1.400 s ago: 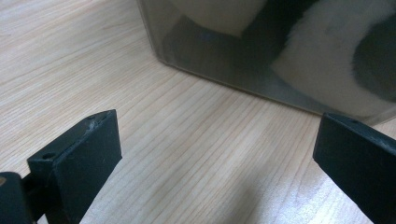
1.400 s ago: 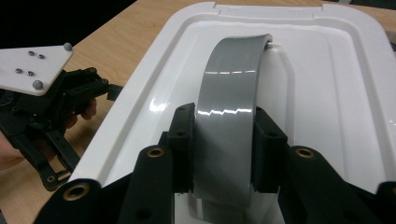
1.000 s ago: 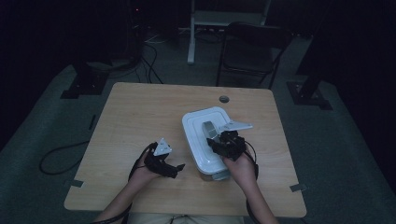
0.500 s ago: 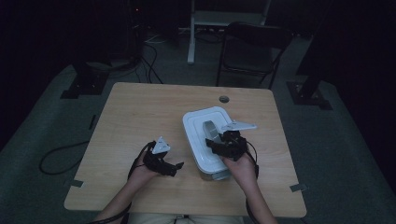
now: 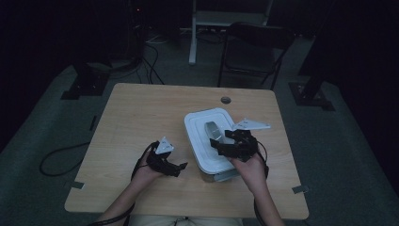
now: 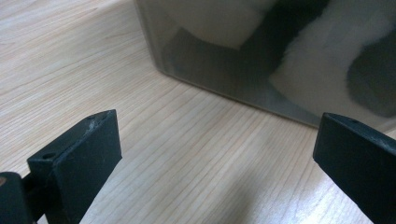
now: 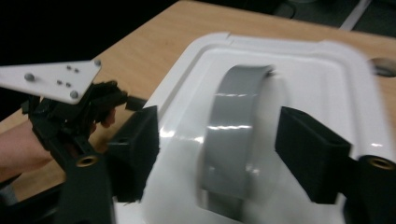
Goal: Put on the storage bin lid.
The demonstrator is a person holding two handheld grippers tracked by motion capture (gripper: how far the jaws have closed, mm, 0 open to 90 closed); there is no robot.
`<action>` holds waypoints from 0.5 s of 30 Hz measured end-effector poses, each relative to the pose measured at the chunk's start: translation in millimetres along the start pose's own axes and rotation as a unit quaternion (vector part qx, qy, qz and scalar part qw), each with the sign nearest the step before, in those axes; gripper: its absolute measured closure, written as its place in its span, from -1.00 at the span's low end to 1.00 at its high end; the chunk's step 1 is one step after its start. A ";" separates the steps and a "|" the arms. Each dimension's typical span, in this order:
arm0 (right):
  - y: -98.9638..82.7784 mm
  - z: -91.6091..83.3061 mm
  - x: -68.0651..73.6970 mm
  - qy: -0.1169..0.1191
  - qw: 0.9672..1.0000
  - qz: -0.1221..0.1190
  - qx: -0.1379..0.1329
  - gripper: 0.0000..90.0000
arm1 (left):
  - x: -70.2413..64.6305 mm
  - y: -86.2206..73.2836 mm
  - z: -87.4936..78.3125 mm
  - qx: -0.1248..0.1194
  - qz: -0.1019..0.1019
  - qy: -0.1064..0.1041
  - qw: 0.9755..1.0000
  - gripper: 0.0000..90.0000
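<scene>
White lidded box (image 5: pixel 207 141) stood on table (image 5: pixel 141 117), contents blurred behind its clear wall. Grey handle (image 7: pixel 233 126) lay between right gripper (image 7: pixel 217 154), jaws just opening, untouched. Left gripper (image 6: pixel 215 158) open, empty, beside box.

Container (image 5: pixel 207 141) sits on the table (image 5: pixel 141 113), right of centre, its lid handle (image 5: pixel 213 129) on top. Right gripper (image 5: pixel 221 142) over the lid's near part, straddling the handle. Left gripper (image 5: pixel 181 167) just left of the container's near end. Table hole (image 5: pixel 226 100) beyond, chair (image 5: pixel 254 47) farther back.
</scene>
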State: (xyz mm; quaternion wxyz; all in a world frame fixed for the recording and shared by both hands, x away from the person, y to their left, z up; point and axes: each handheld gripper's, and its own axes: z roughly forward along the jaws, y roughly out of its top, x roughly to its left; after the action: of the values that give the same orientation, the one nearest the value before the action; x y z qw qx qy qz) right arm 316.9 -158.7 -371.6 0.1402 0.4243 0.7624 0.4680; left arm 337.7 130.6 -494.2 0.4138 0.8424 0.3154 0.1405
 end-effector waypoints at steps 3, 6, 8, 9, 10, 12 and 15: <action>0.0 -10.0 -11.8 -0.021 1.000 0.005 -0.017 -0.66 | -0.2 1.6 -0.7 -0.003 -0.002 0.001 1.000 -0.96; -2.0 -16.6 -24.6 -0.035 0.999 0.005 -0.024 -0.70 | 1.4 2.1 -2.6 -0.004 -0.004 0.005 1.000 -0.96; -4.2 -20.6 -35.8 -0.055 0.998 0.001 -0.031 -0.70 | 2.3 2.2 -3.1 -0.004 -0.005 0.006 1.000 -0.96; -4.9 -21.9 -39.9 -0.057 0.998 0.002 -0.033 -0.70 | 2.6 2.4 -3.2 -0.004 -0.007 0.005 1.000 -0.96; -6.3 -22.8 -45.7 -0.061 0.997 0.006 -0.037 -0.70 | 2.8 2.6 -3.3 -0.005 -0.008 0.006 1.000 -0.96; -9.8 -23.6 -58.8 -0.069 0.996 0.010 -0.047 -0.70 | 3.2 3.2 -3.5 -0.005 -0.008 0.006 1.000 -0.96; -15.2 -23.2 -77.0 -0.094 0.994 0.021 -0.050 -0.70 | 3.4 3.8 -3.2 -0.007 -0.008 0.007 1.000 -0.96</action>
State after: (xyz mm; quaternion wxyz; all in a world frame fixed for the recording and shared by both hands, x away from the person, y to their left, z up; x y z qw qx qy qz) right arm 341.1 -235.5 -386.2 0.2224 0.4744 0.7126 0.4665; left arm 340.3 133.0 -489.2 0.4187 0.8358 0.3242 0.1451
